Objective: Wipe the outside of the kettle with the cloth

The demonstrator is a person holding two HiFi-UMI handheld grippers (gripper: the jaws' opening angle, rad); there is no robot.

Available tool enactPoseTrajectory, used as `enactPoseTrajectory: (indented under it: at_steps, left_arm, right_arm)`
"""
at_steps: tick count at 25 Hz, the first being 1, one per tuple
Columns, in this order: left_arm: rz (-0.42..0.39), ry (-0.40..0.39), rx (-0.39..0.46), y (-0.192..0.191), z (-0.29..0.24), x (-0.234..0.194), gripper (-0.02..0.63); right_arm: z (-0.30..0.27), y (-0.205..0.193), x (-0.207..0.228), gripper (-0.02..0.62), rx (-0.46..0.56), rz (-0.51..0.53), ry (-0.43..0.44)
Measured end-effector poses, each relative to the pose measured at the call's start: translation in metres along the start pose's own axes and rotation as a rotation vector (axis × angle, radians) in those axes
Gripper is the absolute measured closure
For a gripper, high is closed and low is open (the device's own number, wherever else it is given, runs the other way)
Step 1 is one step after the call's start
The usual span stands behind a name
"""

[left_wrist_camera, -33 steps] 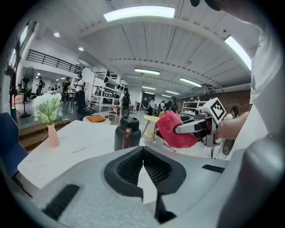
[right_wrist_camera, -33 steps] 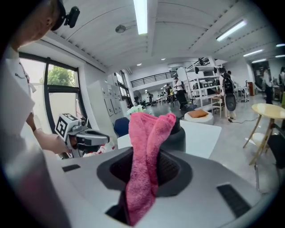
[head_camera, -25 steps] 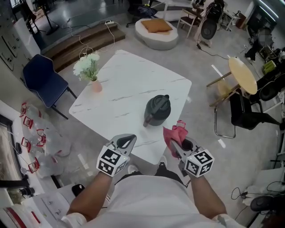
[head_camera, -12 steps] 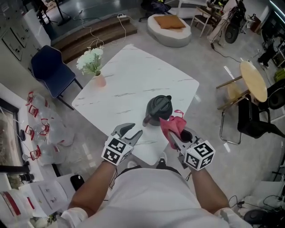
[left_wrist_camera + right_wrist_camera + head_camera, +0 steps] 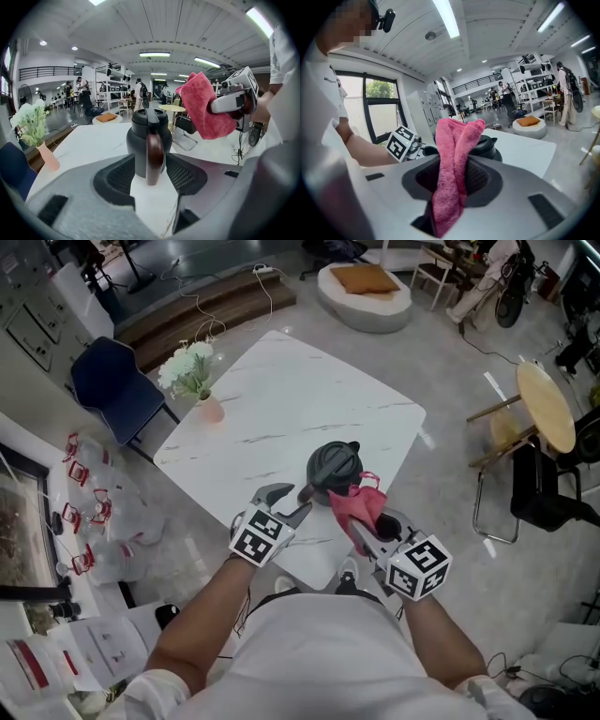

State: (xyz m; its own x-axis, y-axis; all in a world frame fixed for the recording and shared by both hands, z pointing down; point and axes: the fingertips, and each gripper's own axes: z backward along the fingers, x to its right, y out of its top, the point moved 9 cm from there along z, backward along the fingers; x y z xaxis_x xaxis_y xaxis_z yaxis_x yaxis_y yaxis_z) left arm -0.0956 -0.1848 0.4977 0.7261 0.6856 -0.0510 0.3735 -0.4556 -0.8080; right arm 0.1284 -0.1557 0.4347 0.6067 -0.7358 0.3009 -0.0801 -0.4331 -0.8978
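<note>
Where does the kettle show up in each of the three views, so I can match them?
Head view: kettle at centre, on the near side of the table.
Left gripper view: kettle dead centre, handle facing the camera.
Right gripper view: kettle at centre, mostly hidden behind the cloth.
Shared landmark: the pink cloth, beside the kettle in all three.

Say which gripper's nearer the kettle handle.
Left. Left gripper, jaws just opening and empty, points at the handle close ahead; right gripper holds the cloth beside the kettle body.
</note>
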Motion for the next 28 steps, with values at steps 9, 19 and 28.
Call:
enactPoseTrajectory:
  at_steps: [9,19,28]
  left_arm:
    - [-0.012,-0.043,-0.028,0.007,-0.027,0.005,0.398]
    - [-0.040,-0.023,-0.049,0.007,-0.039,0.009,0.500]
    - [-0.115,0.017,0.006,-0.018,-0.026,0.017,0.503]
  right_arm:
    - [-0.004,0.016,0.004,0.480,0.005,0.035,0.032]
    - [0.004,0.037,0.014,0.480,0.060,0.036,0.004]
    - [-0.025,0.050,-0.007,0.482,-0.016,0.057,0.075]
